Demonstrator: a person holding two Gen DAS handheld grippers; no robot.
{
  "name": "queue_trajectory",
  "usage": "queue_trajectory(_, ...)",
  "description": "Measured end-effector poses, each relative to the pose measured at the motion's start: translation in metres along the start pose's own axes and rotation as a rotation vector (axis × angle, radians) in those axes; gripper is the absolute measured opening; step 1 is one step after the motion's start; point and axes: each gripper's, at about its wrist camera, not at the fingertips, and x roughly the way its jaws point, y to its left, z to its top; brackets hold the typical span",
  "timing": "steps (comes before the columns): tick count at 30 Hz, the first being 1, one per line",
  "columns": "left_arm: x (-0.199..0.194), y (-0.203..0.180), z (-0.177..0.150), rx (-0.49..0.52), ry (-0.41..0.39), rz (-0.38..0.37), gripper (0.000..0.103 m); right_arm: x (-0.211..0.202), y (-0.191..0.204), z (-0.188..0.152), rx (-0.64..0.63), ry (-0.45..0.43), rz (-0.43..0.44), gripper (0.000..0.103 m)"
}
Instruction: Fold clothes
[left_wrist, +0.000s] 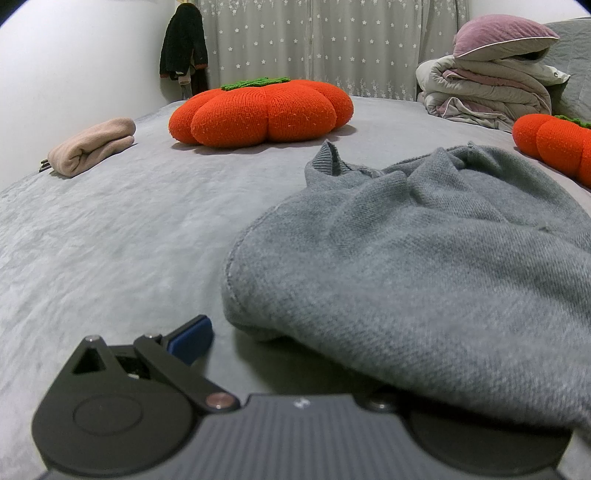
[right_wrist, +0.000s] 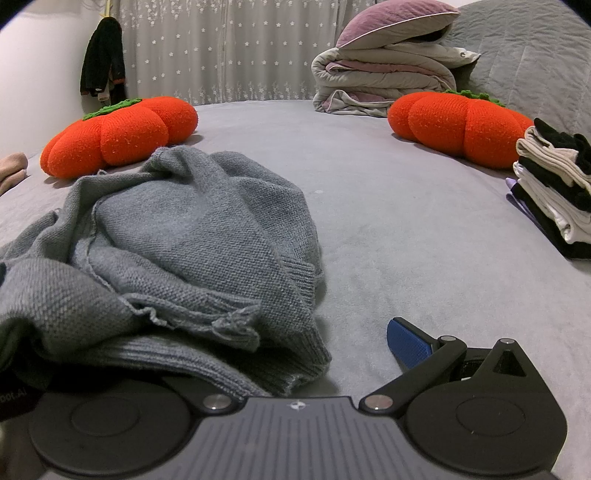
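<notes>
Crumpled grey knit sweater (right_wrist: 192, 236) in a heap on the grey bedsheet (left_wrist: 110, 240), between the two grippers and close in front of both. Left gripper (left_wrist: 291, 343) spread wide and clasping nothing: outer blue pad (left_wrist: 192, 338) bare above the sheet, inner finger hidden under overhanging knit. Right gripper (right_wrist: 295, 350) likewise released and empty: outer blue pad (right_wrist: 408, 343) clear of the cloth, inner finger buried beneath the ribbed hem (right_wrist: 207, 365).

Probably the opening step: finding two matching points and spreading the heap flat before any fold.

- Read the landmarks first. Ribbed hem right by the right gripper; a ribbed opening (left_wrist: 328, 158) standing up on the far side, neck or cuff, impossible to tell which.
- Slide the buried finger of each gripper out from under the knit, or tuck it under one layer only. Pinching several layers at once means lifting a lump rather than an edge.
- Close on ribbing rather than on the loose body knit: firmer, less stretch, less slipping.
- Steer clear of the frayed seam threads (right_wrist: 236, 325) near the hem; likely to snag on a pad.
- Take two points on the same edge, lift just free of the sheet, draw apart sideways, then lay down away from the body to shake out the creases.
- Use the bare sheet in the middle. Keep off the orange pumpkin cushion (left_wrist: 258, 110), its twin (right_wrist: 458, 125), the stack of folded clothes (right_wrist: 554, 192) at the right and the folded beige garment (left_wrist: 92, 146) at the left.
</notes>
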Motion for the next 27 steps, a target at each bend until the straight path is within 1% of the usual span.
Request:
queue_trajectory(22,-0.0008,-0.0006,-0.0003,0.005,-0.001,0.005,0.103,0.0003,-0.0014,-0.0006,0.003,-0.001,-0.002,0.103)
queue_trajectory(27,0.0008,-0.0015,-0.0004,0.005,0.000,0.022,0.103,-0.0005,-0.0019,-0.0010,0.005,-0.002,-0.003,0.103)
